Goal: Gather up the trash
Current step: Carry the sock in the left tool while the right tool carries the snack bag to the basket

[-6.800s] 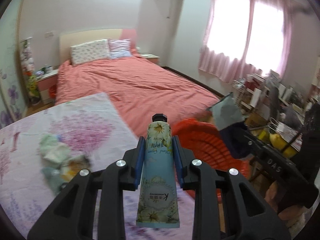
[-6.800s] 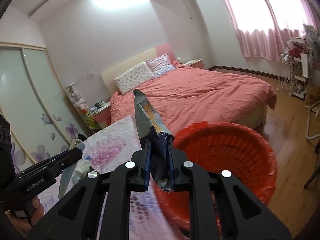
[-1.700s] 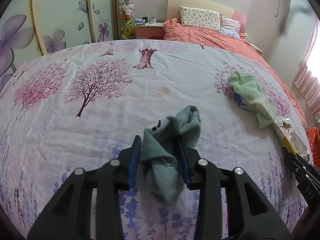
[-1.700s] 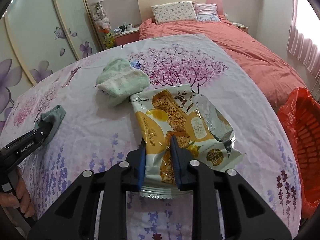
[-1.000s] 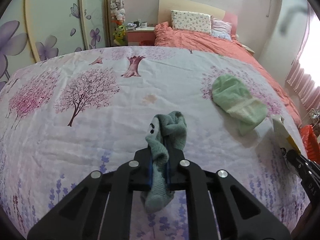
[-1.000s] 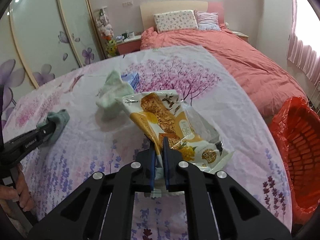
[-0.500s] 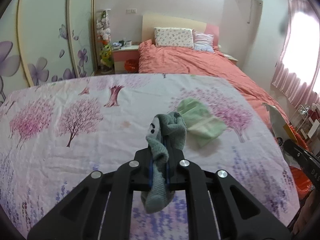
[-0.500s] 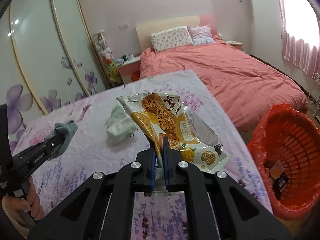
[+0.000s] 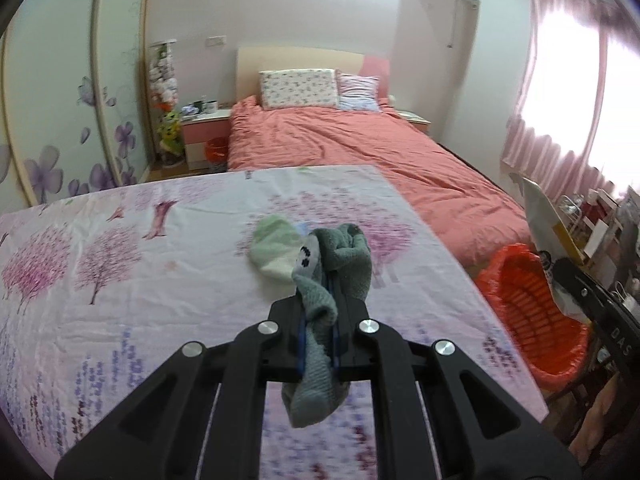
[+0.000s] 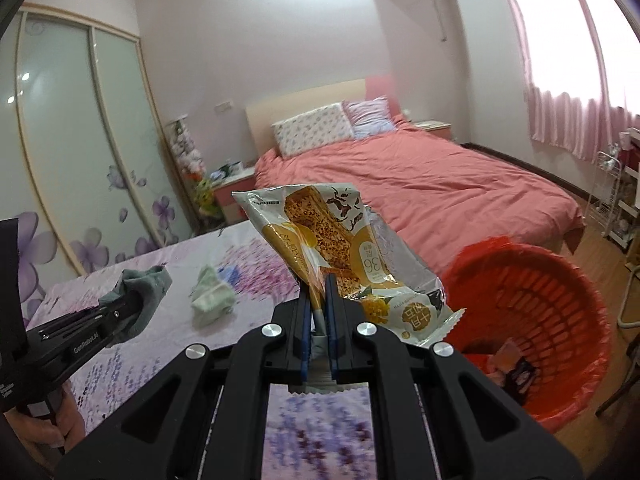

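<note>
Since a second ago you have lifted both tongs off the floral sheet and swung them toward the red bin, which now shows at the right of both views. Your left gripper is clamped on the grey sock, held above the sheet. Your right gripper pinches the yellow wrapper by its lower edge, just left of the bin. A pale green sock lies on the sheet.
</note>
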A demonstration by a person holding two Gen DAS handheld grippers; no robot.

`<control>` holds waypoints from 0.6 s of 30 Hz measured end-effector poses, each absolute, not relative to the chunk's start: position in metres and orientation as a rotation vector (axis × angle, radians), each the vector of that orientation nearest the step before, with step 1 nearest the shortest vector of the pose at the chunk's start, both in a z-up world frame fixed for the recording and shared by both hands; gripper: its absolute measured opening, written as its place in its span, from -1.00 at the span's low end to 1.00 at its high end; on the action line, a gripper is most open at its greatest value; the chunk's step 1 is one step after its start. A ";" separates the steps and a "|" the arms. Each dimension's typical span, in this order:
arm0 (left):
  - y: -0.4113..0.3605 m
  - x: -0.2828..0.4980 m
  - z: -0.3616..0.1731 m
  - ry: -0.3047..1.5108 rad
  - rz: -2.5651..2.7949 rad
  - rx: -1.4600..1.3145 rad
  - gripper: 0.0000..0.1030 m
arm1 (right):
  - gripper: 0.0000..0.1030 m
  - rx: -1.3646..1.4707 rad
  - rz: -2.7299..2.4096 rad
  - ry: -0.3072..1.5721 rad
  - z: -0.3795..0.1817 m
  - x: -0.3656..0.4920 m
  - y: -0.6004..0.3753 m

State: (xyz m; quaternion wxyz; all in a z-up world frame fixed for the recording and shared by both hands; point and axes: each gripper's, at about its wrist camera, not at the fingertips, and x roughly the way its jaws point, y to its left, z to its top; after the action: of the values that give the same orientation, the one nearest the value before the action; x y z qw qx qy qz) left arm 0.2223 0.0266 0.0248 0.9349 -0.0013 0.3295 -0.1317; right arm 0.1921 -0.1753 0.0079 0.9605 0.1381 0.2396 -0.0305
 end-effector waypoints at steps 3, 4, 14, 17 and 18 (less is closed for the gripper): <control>0.004 0.216 0.029 0.666 -0.312 0.011 -0.81 | -0.86 0.300 -0.092 0.475 0.008 0.186 -0.194; -0.002 0.215 0.030 0.664 -0.324 0.015 -0.81 | -0.86 0.307 -0.102 0.473 0.008 0.186 -0.198; -0.085 0.197 0.040 0.646 -0.506 0.045 -0.81 | -0.86 0.392 -0.190 0.443 0.000 0.168 -0.250; -0.111 0.191 0.039 0.643 -0.567 0.053 -0.81 | -0.86 0.405 -0.209 0.438 -0.003 0.162 -0.260; -0.121 0.189 0.038 0.645 -0.588 0.057 -0.81 | -0.86 0.411 -0.218 0.435 -0.004 0.160 -0.264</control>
State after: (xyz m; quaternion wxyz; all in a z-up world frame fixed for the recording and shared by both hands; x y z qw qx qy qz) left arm 0.1889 -0.1209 0.0378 0.9059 0.0274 0.3123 -0.2848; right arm 0.1600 -0.2644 -0.0039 0.9498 0.2022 0.2136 -0.1069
